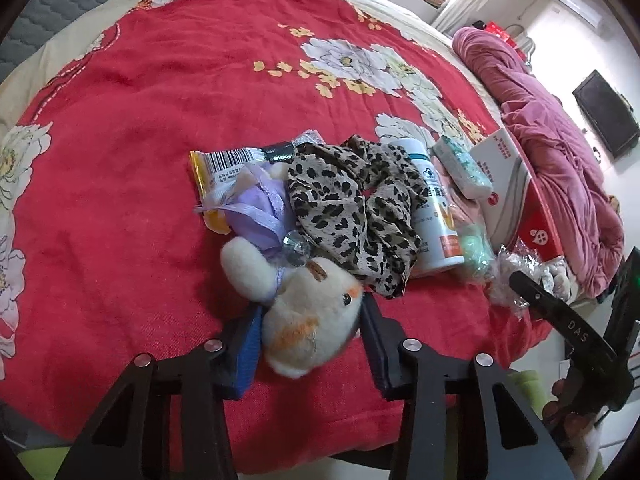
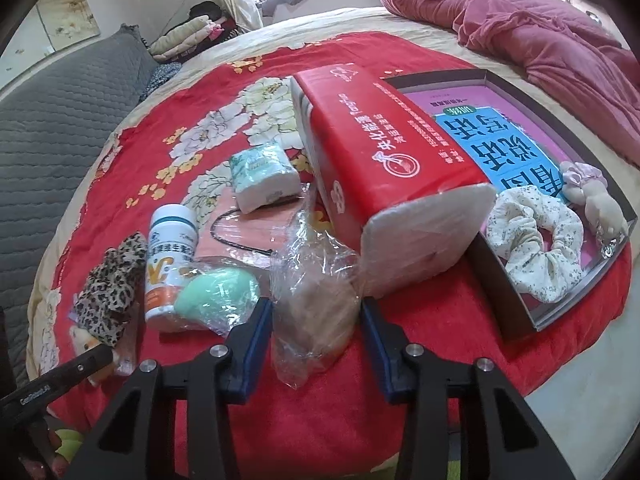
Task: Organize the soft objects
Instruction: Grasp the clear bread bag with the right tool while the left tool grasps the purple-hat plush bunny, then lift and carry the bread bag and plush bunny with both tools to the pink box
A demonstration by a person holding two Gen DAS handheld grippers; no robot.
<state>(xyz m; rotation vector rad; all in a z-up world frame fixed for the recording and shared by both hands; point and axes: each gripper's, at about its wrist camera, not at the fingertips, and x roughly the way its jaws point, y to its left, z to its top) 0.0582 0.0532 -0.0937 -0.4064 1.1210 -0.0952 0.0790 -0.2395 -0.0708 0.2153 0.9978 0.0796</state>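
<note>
A white plush toy [image 1: 312,320] with orange patches and a purple dress lies on the red floral bedspread [image 1: 140,160]. My left gripper [image 1: 311,308] is shut on its head, a pad pressing each side. A leopard-print scrunchie [image 1: 352,204] lies just beyond it. In the right wrist view a beige soft item in a clear plastic bag [image 2: 316,312] fills the gap of my right gripper [image 2: 316,304], which is shut on it. Right of that stands a grey-rimmed tray [image 2: 500,280] holding a book, a floral scrunchie [image 2: 536,240] and a pink scrunchie [image 2: 580,172].
A white bottle [image 2: 172,256], a green sponge in a bag [image 2: 218,292], a tissue pack [image 2: 264,180], a red tissue box [image 2: 380,152] and a snack packet [image 1: 224,168] crowd the bedspread. A pink blanket [image 2: 540,40] lies at the far right, a grey quilted cover [image 2: 60,120] at the left.
</note>
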